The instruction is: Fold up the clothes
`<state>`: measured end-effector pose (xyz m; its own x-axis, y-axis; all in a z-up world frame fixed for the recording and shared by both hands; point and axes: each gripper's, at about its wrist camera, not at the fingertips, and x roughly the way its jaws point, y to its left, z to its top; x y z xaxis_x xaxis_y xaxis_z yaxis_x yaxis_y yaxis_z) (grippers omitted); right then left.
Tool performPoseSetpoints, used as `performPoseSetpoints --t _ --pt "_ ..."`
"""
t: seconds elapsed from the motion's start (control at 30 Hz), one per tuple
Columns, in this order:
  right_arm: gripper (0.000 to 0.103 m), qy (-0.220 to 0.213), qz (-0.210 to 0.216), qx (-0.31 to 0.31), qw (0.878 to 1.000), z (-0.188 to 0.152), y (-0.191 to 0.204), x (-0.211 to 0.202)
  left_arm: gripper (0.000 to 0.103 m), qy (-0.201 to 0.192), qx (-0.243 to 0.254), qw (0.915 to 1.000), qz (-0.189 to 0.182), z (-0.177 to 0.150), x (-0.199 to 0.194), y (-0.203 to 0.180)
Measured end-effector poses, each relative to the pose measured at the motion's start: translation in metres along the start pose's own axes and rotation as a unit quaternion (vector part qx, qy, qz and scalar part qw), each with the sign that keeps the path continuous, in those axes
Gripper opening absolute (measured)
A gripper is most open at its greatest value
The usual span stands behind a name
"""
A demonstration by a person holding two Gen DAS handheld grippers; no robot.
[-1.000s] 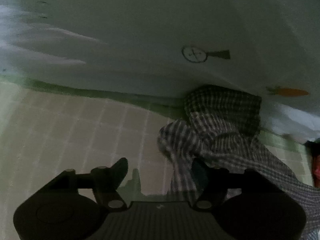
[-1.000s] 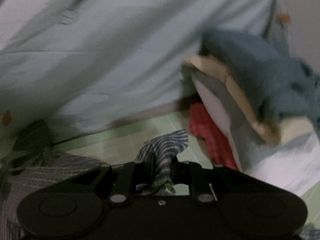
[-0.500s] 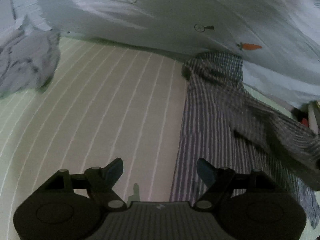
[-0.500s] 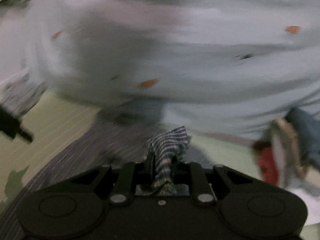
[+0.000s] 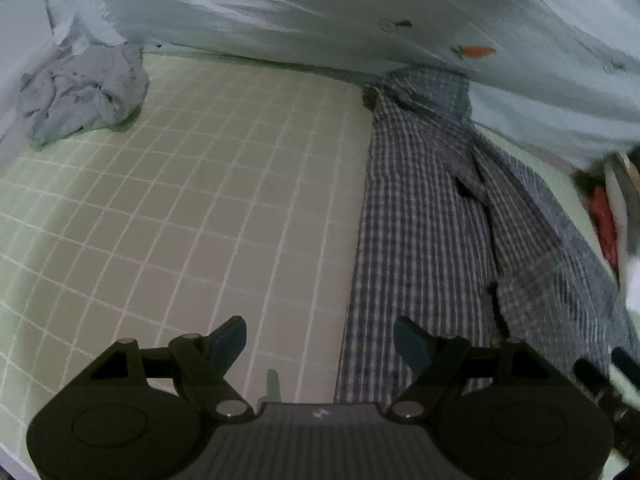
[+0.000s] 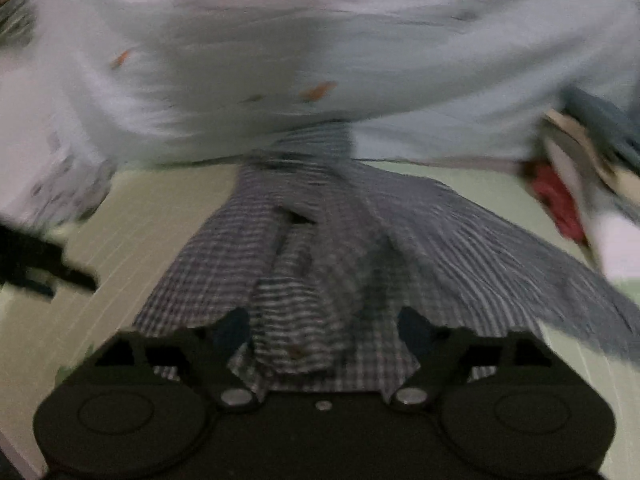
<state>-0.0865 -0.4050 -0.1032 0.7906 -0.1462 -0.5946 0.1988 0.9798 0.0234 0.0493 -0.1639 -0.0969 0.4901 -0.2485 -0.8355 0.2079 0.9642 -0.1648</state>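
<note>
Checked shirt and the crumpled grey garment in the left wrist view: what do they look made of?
The dark-and-white checked shirt looks like thin woven cloth, probably cotton, matte: it lies flat with sharp creases. The crumpled grey garment looks softer and thicker, possibly jersey: it bunches in rounded folds. Neither can be told for certain.
</note>
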Motion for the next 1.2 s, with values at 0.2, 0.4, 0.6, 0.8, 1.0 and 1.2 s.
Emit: performPoseSetpoints --t 0.2,0.4,0.6,0.8,1.0,1.2 --pt "0.103 0.01 -0.068 0.069 0.995 -0.013 -0.017 -0.015 0.086 0.01 0.062 0.998 -0.011 -0.005 0.007 -0.008" --pt "0.103 0.026 -0.125 0.116 0.985 -0.024 -0.035 -0.031 0.093 0.014 0.103 0.9936 -0.043 -0.001 0.025 -0.041" --pt "0.103 0.046 -0.147 0.17 0.973 -0.039 -0.07 -0.042 0.093 0.009 0.139 0.988 -0.067 0.004 0.036 -0.093" --pt "0.103 0.07 -0.133 0.176 0.973 -0.045 -0.117 -0.027 0.072 0.008 0.127 0.9894 -0.071 0.012 0.066 -0.138" --pt "0.103 0.077 -0.12 0.136 0.98 -0.034 -0.153 -0.018 0.051 0.03 0.123 0.9902 -0.059 0.019 0.097 -0.162" --pt "0.103 0.115 -0.118 0.111 0.98 -0.049 -0.175 -0.012 0.005 0.039 0.078 0.9947 -0.053 0.012 0.109 -0.158"
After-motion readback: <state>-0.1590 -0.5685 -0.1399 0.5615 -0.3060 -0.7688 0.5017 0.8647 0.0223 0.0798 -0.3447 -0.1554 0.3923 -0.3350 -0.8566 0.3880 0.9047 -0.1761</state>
